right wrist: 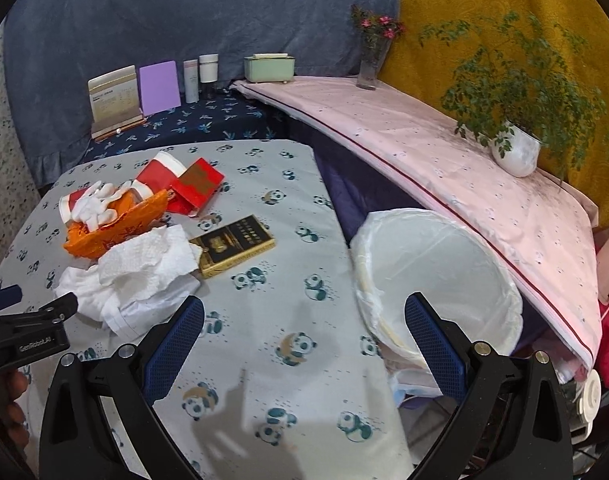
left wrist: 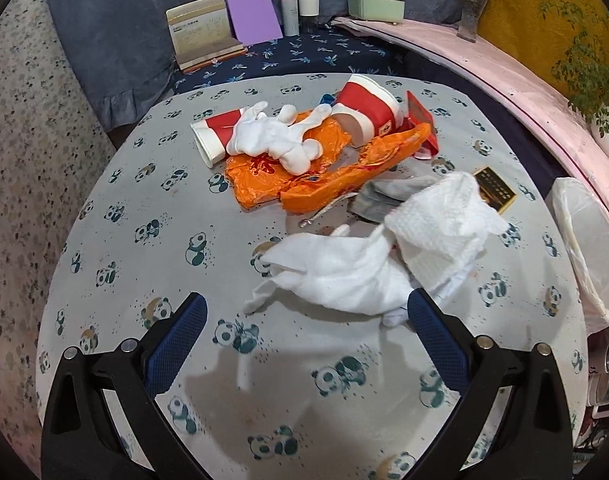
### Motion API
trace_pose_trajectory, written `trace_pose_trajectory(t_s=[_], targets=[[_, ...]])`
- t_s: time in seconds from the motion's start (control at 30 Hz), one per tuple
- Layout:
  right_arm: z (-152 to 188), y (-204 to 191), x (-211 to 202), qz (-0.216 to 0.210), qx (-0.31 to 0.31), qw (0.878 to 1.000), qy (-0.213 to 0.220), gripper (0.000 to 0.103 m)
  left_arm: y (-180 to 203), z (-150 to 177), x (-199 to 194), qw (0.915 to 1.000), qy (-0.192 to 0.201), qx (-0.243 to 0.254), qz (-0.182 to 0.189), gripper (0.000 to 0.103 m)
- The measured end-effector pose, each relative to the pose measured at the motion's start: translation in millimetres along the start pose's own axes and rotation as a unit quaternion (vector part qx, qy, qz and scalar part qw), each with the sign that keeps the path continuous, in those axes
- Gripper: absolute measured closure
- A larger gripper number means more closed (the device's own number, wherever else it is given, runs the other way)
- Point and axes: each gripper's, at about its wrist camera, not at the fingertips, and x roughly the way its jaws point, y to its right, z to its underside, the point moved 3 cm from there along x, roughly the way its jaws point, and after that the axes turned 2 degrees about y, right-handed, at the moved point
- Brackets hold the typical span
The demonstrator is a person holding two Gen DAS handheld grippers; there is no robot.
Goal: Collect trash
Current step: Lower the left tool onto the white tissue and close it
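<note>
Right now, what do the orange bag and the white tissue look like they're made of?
Orange bag: likely thin plastic film; it is glossy, with sharp crinkles. White tissue: probably soft paper; it looks matte, with an embossed dot texture and limp, ragged folds.

Left tongs and right tongs both spread wide, empty.

bright, even | soft shadows near bottom edge | sharp | fisheye-warped, dark corners

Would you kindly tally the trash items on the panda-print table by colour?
White: 3, the glove, the paper towel, the cloth
Red-and-white: 2, the paper cups
Orange: 1, the bag
Red: 1, the pack
Black-and-gold: 1, the box
Total: 8
</note>
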Motion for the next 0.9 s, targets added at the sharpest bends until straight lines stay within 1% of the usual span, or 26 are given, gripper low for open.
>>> trace_pose_trajectory(t_s=[0.07, 0.13, 0.17, 0.23, 0.27, 0.3, 0.33, 0.4, 0.43, 0.47, 0.5, 0.53, 0.57, 0.67, 0.77, 0.9], targets=[[-1.6, -8.6, 4.9, -0.008, -0.002, 1.0, 0.0, 0.007, -3.3, -2.3, 9.9, 1.0, -0.003, 0.001, 0.0, 0.007], [-3.7, -17.9, 10.4, -0.017, -0.004, 1.0, -0.004, 0.007, -5.1, -4.1, 19.0, 0.9999, -0.011, -0.002, 0.009, 0.007], [-4.5, -21.6, 12.8, -0.02, -0.005, 1.0, -0.005, 0.007, -5.5, -4.8, 22.6, 0.9998, -0.014, -0.003, 0.013, 0.009], [-6.6, -30.4, 17.8, -0.029, -0.008, 1.0, -0.005, 0.007, -4.7, -5.9, 28.2, 0.9996, -0.018, -0.002, 0.023, 0.016], [-7.0, -34.1, 19.8, -0.032, -0.009, 0.999, -0.004, 0.007, -3.9, -6.1, 30.2, 0.9994, -0.02, 0.0, 0.029, 0.024], [-7.9, -38.4, 22.3, -0.035, -0.01, 0.999, -0.006, 0.007, -2.6, -5.8, 32.0, 0.9991, -0.023, 0.002, 0.036, 0.036], [-8.6, -42.4, 24.9, -0.039, -0.011, 0.999, -0.008, 0.007, -1.5, -5.7, 34.1, 0.9986, -0.029, 0.004, 0.043, 0.042], [-9.1, -51.9, 29.8, -0.049, -0.014, 0.999, -0.013, 0.007, -1.4, -4.6, 35.1, 0.9978, -0.036, 0.003, 0.056, 0.062], [-9.3, -56.4, 31.6, -0.054, -0.016, 0.998, -0.014, 0.007, -2.4, -3.6, 34.3, 0.9973, -0.037, 0.002, 0.063, 0.069], [-9.5, -61.7, 33.2, -0.06, -0.019, 0.998, -0.015, 0.007, -3.1, -3.0, 33.7, 0.997, -0.039, 0.002, 0.067, 0.08], [-9.7, -66.1, 34.1, -0.065, -0.023, 0.998, -0.016, 0.007, -4.9, -2.2, 33.0, 0.9968, -0.04, 0.001, 0.07, 0.086], [-9.3, -70.8, 34.9, -0.068, -0.027, 0.997, -0.016, 0.008, -7.5, -1.7, 31.3, 0.9965, -0.04, -0.002, 0.073, 0.089], [-9.0, -76.5, 36.1, -0.072, -0.032, 0.997, -0.017, 0.013, -10.3, -0.9, 29.6, 0.9963, -0.04, -0.005, 0.076, 0.093], [-8.2, -92.7, 41.8, -0.09, -0.04, 0.995, -0.026, 0.021, -21.0, 0.9, 24.1, 0.9963, -0.035, -0.013, 0.077, 0.095], [-6.9, -106.5, 49.1, -0.105, -0.041, 0.993, -0.037, 0.025, -32.3, 3.1, 19.1, 0.9963, -0.033, -0.023, 0.076, 0.095], [-7.4, -121.2, 60.7, -0.108, -0.049, 0.992, -0.044, 0.028, -46.8, 5.8, 15.6, 0.9964, -0.032, -0.035, 0.071, 0.095]])
